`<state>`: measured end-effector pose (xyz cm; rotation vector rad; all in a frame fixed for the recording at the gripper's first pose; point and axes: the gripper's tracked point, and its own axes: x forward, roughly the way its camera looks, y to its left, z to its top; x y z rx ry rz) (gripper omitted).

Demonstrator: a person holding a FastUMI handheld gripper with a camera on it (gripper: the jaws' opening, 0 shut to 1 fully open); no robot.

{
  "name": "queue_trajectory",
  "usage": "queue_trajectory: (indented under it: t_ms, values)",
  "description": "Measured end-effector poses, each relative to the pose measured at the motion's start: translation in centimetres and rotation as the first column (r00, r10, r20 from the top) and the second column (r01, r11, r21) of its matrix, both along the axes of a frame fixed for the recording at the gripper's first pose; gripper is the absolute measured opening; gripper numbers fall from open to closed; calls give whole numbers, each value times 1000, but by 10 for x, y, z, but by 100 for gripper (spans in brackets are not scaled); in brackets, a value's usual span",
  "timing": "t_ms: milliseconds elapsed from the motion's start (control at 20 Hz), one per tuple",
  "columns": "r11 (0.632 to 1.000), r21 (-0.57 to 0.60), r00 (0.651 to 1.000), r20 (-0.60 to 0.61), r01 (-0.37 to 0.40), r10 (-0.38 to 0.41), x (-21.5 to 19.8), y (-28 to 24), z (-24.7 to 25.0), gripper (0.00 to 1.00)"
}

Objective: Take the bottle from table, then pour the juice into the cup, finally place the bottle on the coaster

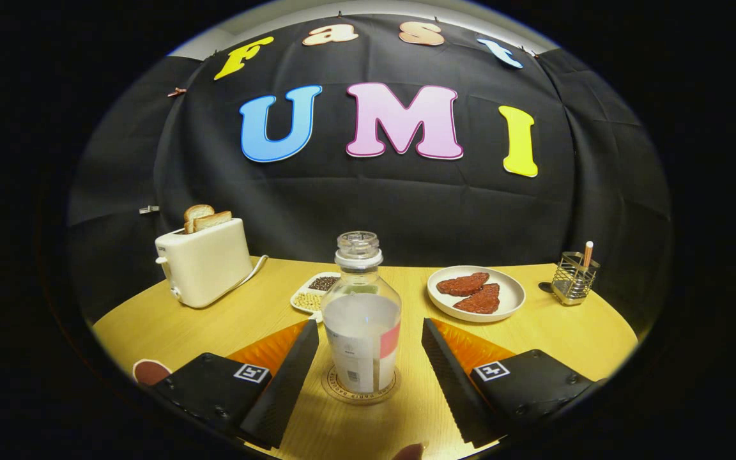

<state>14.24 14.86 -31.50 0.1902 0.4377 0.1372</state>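
Bottle (361, 313) stands upright on coaster (360, 385) between the wide-open, non-contacting claw (368, 377); recommend withdrawing straight back, avoiding any nudge that tips it.

Clear bottle (361, 319) upright on round coaster (360, 388), uncapped

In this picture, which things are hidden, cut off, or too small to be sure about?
- Coaster, gripper view: the bottle standing on it covers its middle.
- Divided dish: its near corner sits behind the bottle.
- Brown round thing beside one finger of the open claw: partly covered, unidentifiable.
- Bottle label print: too small.
- Holder contents: only one stick is clear.
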Motion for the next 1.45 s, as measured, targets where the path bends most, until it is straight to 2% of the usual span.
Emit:
queue_trajectory:
  t_ms: [250,550,850,1050,1450]
  values:
    - [1000,-17,1000,20,-5,5,-32,-19,42,99]
    - [995,-99,998,68,23,-16,-61,-53,103,99]
    - [993,-66,992,89,93,-87,-87,-84,153,97]
    - [980,-166,987,133,107,-85,-103,-109,177,97]
    - [984,-122,978,178,133,-110,-131,-144,231,97]
